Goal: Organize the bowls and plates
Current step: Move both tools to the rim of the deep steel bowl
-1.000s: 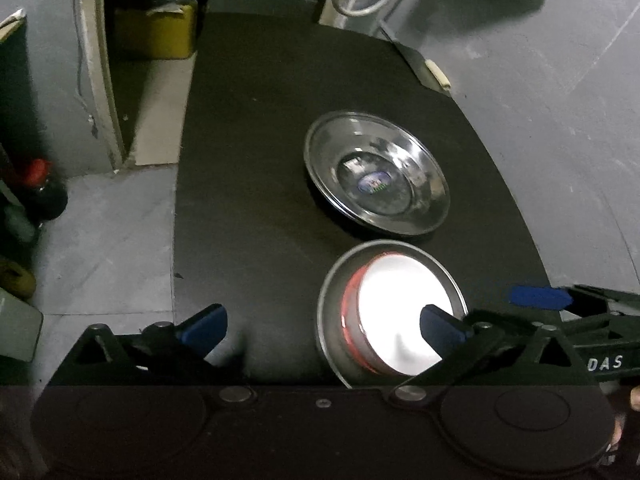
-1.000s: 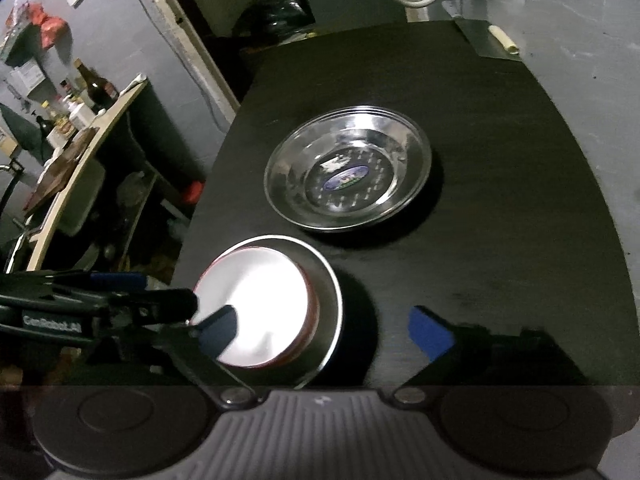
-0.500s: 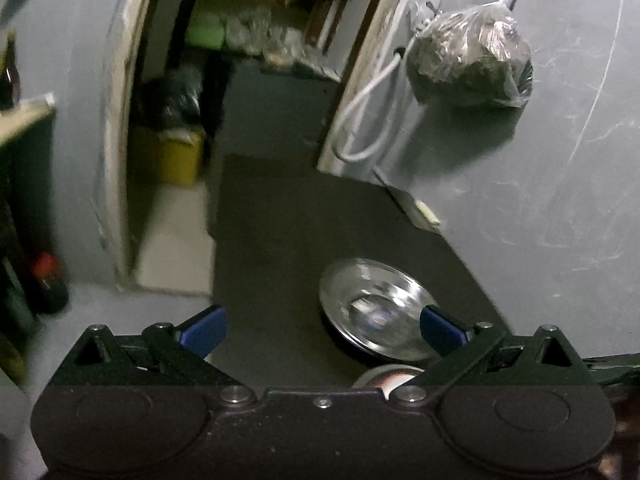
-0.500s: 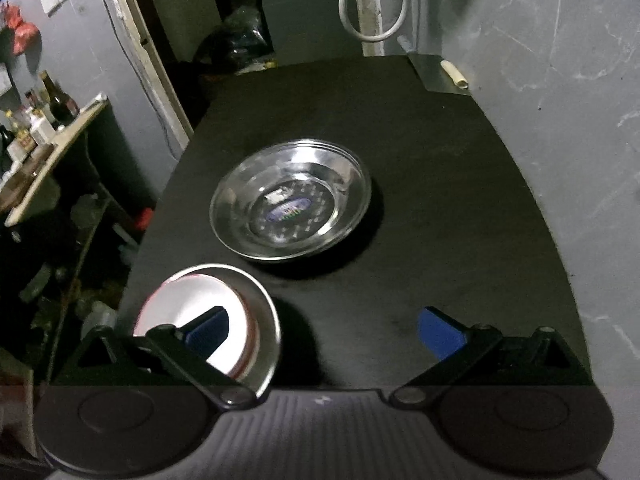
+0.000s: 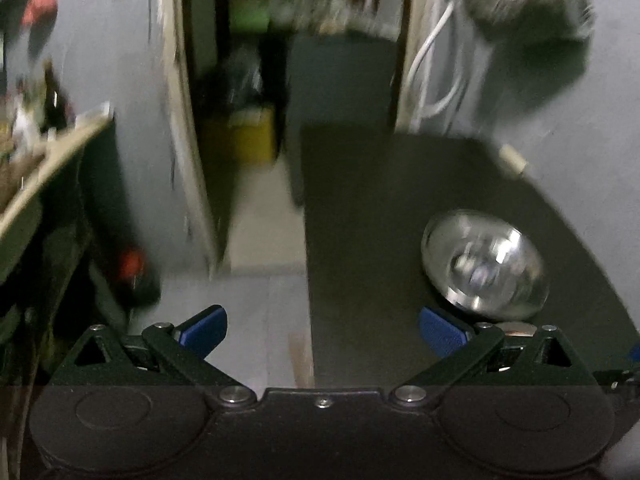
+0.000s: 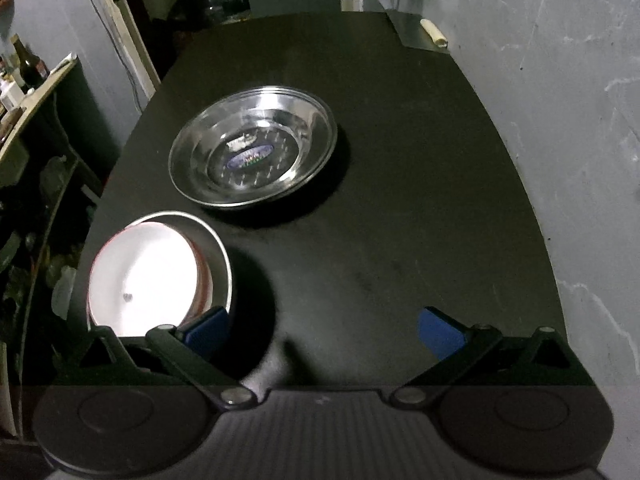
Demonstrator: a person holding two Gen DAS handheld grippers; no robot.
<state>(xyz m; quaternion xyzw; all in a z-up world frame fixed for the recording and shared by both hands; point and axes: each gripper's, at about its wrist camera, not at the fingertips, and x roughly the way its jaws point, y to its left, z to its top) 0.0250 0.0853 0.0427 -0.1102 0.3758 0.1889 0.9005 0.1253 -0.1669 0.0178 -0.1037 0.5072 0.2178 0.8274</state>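
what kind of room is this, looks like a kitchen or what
Probably a plain utility or back room of a home, not a fitted kitchen: bare grey plastered wall, a black table holding a steel plate, and a cluttered shelf with bottles.

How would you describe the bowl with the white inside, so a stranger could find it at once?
Look at the black table against the grey wall. Near its front left corner a steel bowl holds a second bowl nested inside. It has a white inside and a red rim, unlike the shiny steel plate behind it, which has a blue sticker.
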